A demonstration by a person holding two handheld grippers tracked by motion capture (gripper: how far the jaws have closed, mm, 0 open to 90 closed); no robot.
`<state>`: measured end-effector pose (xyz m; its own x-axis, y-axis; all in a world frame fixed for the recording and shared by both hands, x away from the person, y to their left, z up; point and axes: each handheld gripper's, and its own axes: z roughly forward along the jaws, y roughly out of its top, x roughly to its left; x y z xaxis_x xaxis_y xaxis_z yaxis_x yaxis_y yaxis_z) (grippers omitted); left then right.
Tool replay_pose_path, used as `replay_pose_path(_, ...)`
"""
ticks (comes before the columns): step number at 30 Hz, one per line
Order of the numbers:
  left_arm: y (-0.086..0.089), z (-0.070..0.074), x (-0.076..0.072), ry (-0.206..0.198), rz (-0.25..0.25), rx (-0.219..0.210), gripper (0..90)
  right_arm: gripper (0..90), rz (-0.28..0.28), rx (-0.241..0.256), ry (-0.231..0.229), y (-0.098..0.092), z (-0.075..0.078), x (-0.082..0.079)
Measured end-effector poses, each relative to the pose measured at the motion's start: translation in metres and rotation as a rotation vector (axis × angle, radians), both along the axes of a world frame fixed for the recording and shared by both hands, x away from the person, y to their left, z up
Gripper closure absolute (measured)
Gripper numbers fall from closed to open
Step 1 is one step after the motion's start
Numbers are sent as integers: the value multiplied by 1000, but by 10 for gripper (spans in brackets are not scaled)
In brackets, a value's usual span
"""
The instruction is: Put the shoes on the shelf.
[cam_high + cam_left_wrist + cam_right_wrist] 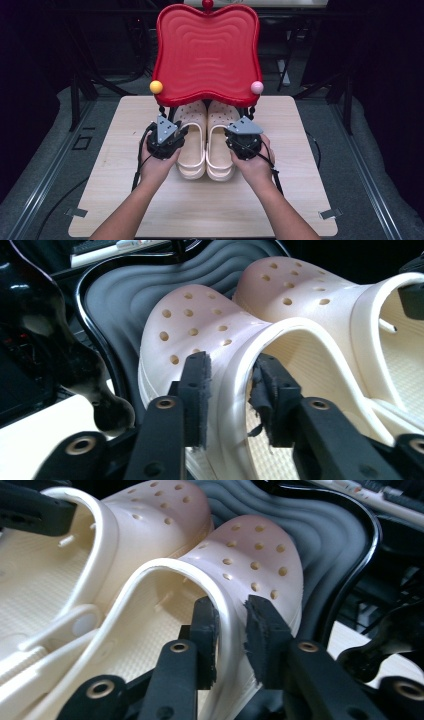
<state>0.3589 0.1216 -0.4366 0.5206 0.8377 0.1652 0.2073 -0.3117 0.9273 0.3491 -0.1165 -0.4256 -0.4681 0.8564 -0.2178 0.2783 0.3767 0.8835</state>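
clogs: cream pair, perforated toes, side by side on tabletop (300, 150), toes under red tray (207, 50)
left tool (227, 390): nearly closed, pinching left clog (200, 325) outer rim
right tool (231, 630): nearly closed, pinching right clog (250, 555) outer rim

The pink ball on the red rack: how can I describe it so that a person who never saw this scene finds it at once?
Start from the big red wavy-surfaced rack that stands over the far end of the wooden table. Follow its front edge to the corner above the right gripper: the pink ball sits there. The ball at the opposite corner is yellow, and the knob on top is red.
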Motion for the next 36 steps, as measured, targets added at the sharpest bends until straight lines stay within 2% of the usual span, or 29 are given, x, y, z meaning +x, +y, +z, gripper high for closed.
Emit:
replay_pose_path(3,0,1,-2,-5,-8,-1,617,681,6,-4,10,0,1,-1)
replay_pose_path(7,-2,1,-3,-15,-25,-1,566,637,5,-15,1,-1,2,-4)
replay_pose_path(13,0,4,-7,22,-28,-3,546,579,27,-22,-11,-1,5,-12)
replay_pose_path(18,3,8,-15,20,-44,-3,535,557,54,-4,-4,-3,10,-20)
replay_pose_path(25,10,16,-31,26,-74,-3,516,514,89,12,-11,-9,18,-39)
replay_pose_path(29,18,21,-49,18,-105,-23,513,508,120,25,-31,-10,20,-55)
replay_pose_path(36,27,22,-75,25,-133,-27,514,504,164,37,-44,-14,15,-84)
